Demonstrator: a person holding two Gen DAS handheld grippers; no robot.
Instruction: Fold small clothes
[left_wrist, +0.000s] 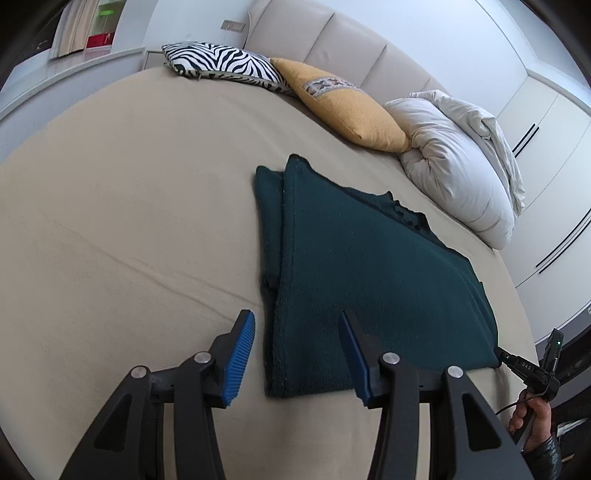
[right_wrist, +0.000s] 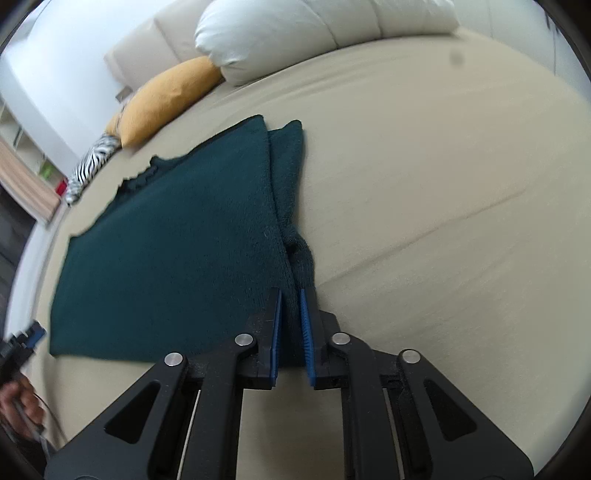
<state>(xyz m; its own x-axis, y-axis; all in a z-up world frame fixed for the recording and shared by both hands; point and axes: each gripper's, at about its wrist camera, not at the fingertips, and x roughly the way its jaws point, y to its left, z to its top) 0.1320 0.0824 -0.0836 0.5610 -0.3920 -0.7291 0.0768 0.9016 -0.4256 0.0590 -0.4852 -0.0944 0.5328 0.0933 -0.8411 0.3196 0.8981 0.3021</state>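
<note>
Nearest, the left hand-held gripper hangs half open and empty over the near edge of the green garment. The right hand-held gripper pinches its near right edge. The garment lies partly folded mid-bed, sides tucked; a final fold likely remains.

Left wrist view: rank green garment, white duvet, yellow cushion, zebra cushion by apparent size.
1. green garment, largest, though nearest the camera
2. white duvet
3. yellow cushion and zebra cushion: look alike, and the zebra one sits farther back, so unranked.
</note>
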